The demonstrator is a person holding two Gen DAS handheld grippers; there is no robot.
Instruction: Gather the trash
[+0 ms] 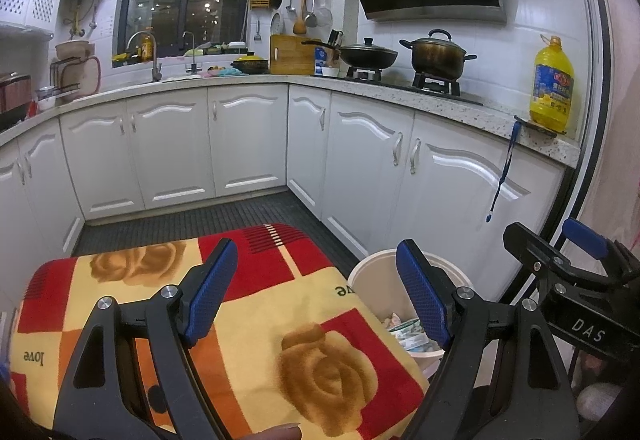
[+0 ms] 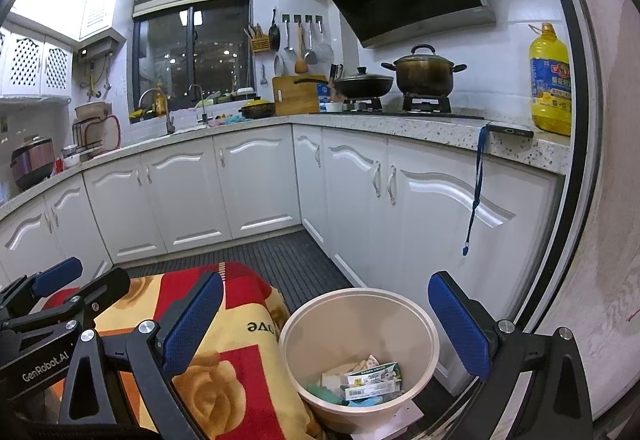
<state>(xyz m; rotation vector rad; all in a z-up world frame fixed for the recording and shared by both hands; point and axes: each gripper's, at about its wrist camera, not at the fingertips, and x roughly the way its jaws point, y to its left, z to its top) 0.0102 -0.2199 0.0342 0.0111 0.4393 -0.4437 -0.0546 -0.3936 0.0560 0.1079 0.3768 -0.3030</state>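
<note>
Two white cabinet [image 2: 256,184] runs meet at 12 o'clock under a speckled counter [image 2: 440,128]. Rose-print blanket [image 1: 248,320], red/yellow/orange, reads "love" upside down. Beige trash bin [image 2: 400,304] sits on the floor at 3 o'clock of the blanket, touching it, w/ printed wrappers [image 2: 368,380] and paper inside. Yellow oil bottle [image 2: 550,80], blue label, text unreadable. Left gripper [image 1: 316,292], marked "GenRobot.AI": blue pads wide apart, nothing between. Right gripper [image 2: 332,324], marked "DAS": jaws apart, empty, over the bin.
</note>
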